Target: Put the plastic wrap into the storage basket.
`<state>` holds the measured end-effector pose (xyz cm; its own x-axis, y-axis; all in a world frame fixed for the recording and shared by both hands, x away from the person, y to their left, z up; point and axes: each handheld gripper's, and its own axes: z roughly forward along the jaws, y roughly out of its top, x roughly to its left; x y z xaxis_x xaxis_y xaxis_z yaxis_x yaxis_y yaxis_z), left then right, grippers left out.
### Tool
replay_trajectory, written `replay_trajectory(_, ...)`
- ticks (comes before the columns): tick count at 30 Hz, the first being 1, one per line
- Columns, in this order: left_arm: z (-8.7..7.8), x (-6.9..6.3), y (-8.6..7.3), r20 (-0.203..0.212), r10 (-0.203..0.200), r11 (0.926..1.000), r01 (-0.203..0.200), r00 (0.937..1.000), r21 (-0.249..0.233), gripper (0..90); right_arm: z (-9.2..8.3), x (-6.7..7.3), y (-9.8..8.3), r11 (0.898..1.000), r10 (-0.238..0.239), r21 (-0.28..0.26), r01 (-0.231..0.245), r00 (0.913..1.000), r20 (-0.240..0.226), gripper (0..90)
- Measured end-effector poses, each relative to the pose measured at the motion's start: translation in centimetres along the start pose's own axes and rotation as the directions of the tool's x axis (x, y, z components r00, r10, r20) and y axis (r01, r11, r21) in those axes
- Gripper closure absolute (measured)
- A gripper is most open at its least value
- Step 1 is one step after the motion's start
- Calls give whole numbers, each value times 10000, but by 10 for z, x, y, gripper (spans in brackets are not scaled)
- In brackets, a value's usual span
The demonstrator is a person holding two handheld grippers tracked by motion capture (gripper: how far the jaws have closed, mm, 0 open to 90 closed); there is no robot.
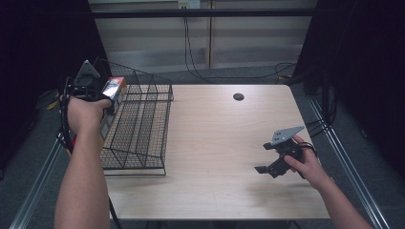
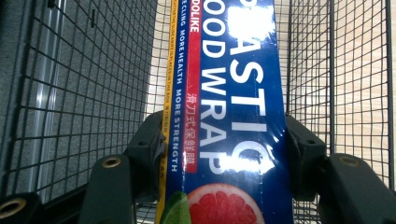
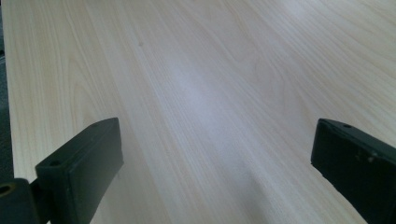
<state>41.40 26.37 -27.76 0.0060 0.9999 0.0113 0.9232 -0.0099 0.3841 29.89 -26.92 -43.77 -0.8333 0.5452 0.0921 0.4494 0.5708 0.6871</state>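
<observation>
A person's left claw (image 2: 219, 154) stands clamped on a long blue cardboard box of plastic wrap (image 2: 229, 102), its two black jaws pressing the box's narrow sides, over the left end of a black wire-mesh basket (image 1: 143, 124) that sits on the left part of a pale wooden desk (image 1: 224, 143). In the high view the box (image 1: 113, 90) is held just above the basket's left rim, tilted, with its far end aimed into the mesh. The box runs straight out along the claw's line, gripped near its lower end, so most of its length projects beyond the jaws toward the basket floor.

To set it down well, the hand would likely need to lower the box lengthwise along the basket, keep it clear of the wire dividers, and let the far end touch first before the jaws part.

The right claw (image 1: 271, 162) hovers low over bare desk at the right, its jaws wide apart with nothing between them.
</observation>
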Motion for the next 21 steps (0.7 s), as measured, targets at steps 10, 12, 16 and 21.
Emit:
replay_trajectory(10, 4, -6, 1, 49, 63, 9999, -64, 10000, 159, 423, 0, 0, 0, 10000, -3, 11, 3, 10000, -16, 19)
replay_trajectory(12, 5, -7, 1, 59, 89, 9997, -90, 9999, 215, 422, 0, 0, 0, 10000, -6, 2, 6, 10000, -12, 19)
replay_trajectory(16, 6, -8, 2, -30, 205, 9994, -204, 9998, 283, 419, 0, 0, 0, 10000, -6, 4, 6, 10000, -7, 19)
replay_trajectory(21, 8, -10, 2, 25, 68, 9995, -69, 10000, 299, 415, 0, 0, 0, 10000, -9, 3, 9, 10000, 10, 19)
